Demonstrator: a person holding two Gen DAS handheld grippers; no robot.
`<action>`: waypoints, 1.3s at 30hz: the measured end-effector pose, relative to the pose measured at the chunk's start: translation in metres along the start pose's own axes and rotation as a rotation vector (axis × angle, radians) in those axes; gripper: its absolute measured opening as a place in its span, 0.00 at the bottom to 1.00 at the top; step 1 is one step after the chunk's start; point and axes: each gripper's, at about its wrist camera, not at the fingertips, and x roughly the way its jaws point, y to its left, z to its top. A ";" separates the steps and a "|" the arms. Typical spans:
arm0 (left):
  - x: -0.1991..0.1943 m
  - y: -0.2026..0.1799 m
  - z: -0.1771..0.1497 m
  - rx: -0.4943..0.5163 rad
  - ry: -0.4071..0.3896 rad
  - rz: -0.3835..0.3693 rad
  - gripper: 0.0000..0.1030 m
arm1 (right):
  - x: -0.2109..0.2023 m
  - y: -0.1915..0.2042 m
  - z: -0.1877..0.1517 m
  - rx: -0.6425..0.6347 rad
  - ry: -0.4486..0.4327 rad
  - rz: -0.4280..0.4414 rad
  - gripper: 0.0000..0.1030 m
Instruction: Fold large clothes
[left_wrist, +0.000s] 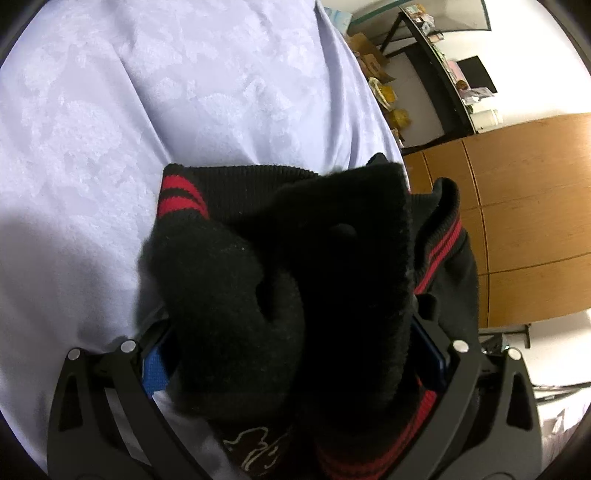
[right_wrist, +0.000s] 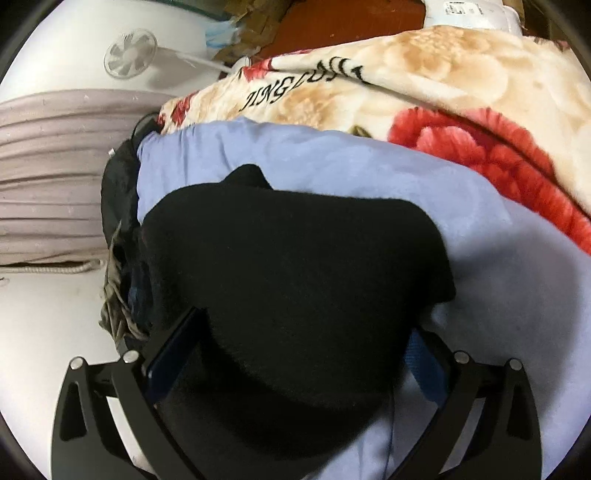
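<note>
The black knitted sweater with red-striped cuffs (left_wrist: 280, 266) lies bunched on the pale lavender bedsheet (left_wrist: 147, 110). It fills the gap between both spread jaws, directly ahead of each. The right hand-held gripper (right_wrist: 295, 350) stands fully released; whether the left hand-held gripper (left_wrist: 295, 354) presses the cloth, I cannot tell.

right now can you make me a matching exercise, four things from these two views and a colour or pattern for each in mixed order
Things:
1. garment
2. bed sheet
3. blanket
4. fan

Colours or patterns:
a. white
b. cream with red flowers
c. black with red stripes on the ribbing
d. pale lilac

Pairs: 1-c, 2-d, 3-b, 4-a
</note>
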 end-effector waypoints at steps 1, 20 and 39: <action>0.001 -0.001 0.001 -0.007 0.001 -0.003 0.96 | 0.004 -0.003 0.003 0.031 0.004 0.014 0.97; -0.090 -0.071 -0.039 0.032 -0.213 -0.041 0.70 | -0.063 0.117 0.001 -0.309 0.056 0.006 0.63; -0.182 -0.158 0.127 0.155 -0.431 -0.005 0.71 | -0.037 0.335 0.125 -0.653 -0.030 0.228 0.61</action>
